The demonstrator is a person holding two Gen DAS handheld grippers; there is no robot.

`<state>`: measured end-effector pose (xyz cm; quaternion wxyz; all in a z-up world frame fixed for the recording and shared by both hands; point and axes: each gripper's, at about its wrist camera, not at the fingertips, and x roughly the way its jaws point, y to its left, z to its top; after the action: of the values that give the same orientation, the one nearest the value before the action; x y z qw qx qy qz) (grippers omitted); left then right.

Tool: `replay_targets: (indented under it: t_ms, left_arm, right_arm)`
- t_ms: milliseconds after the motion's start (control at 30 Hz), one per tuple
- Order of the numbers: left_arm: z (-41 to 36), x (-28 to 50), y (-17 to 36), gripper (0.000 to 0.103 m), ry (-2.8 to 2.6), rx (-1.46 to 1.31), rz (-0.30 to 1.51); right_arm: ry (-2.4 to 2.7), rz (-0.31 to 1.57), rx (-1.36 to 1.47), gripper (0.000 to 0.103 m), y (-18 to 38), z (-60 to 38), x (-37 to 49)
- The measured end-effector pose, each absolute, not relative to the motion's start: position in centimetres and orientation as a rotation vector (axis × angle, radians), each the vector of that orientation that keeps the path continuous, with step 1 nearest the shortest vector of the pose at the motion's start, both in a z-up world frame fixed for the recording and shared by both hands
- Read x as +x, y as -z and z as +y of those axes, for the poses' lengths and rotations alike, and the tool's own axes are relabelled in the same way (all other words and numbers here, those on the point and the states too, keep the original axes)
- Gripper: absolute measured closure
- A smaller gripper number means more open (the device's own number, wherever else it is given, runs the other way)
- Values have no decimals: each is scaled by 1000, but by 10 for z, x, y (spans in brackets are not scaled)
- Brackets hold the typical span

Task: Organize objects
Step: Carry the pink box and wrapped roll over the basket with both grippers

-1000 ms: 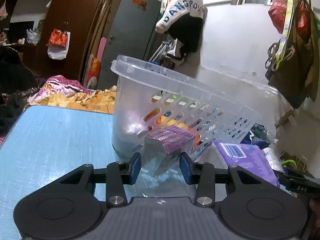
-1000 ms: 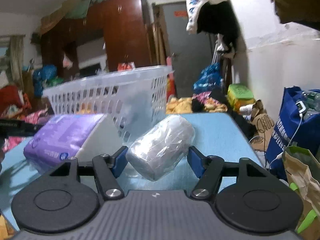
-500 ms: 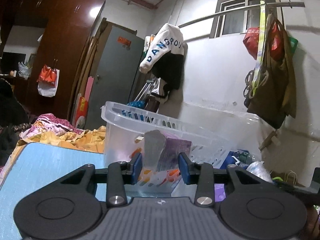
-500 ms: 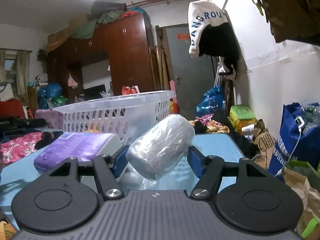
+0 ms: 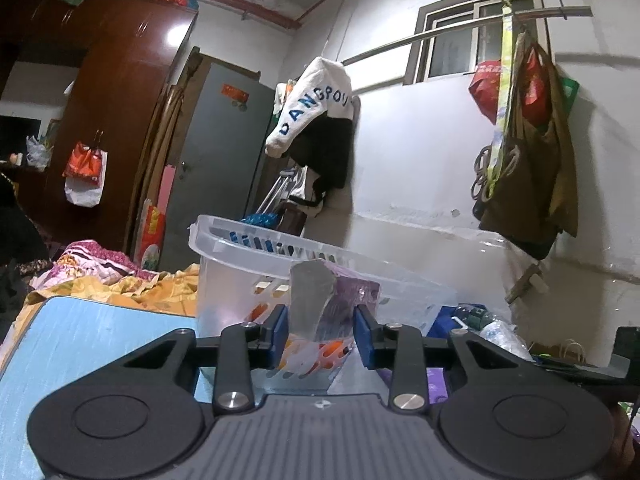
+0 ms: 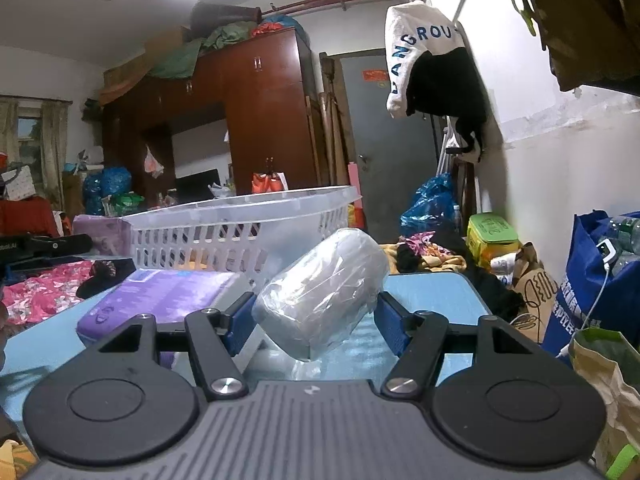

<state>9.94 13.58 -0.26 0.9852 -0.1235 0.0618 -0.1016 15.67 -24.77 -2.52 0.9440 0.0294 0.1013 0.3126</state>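
My left gripper (image 5: 320, 332) has its blue pads pressed on a small purple tissue pack (image 5: 340, 300) in clear wrap, and its jaws are closing further. The pack hangs in front of the clear slotted basket (image 5: 236, 248), near its rim. My right gripper (image 6: 316, 320) is shut on a plastic-wrapped white roll (image 6: 324, 292), tilted above the blue table (image 6: 432, 292). A larger purple tissue pack (image 6: 160, 300) lies on the table beside the basket (image 6: 240, 220).
Colourful items show through the basket's slots (image 5: 332, 348). A bed with bright bedding (image 5: 100, 276) lies beyond the table's far edge (image 5: 80, 340). A blue bag (image 6: 592, 280) and a paper bag (image 6: 612, 380) stand right of the table. Clothes hang on the white wall (image 5: 420, 168).
My left gripper rose and tipped upward with the purple pack, from table level to near the basket's rim, jaws narrowing. My right gripper tipped up slightly and still holds the roll.
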Motion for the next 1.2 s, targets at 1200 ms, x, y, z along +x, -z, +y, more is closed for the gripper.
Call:
replay_targets:
  t_ms: [1200]
  left_arm:
    - [137, 241, -79, 63, -79, -193, 491]
  right_arm:
    - [-806, 599, -232, 34, -67, -116, 281]
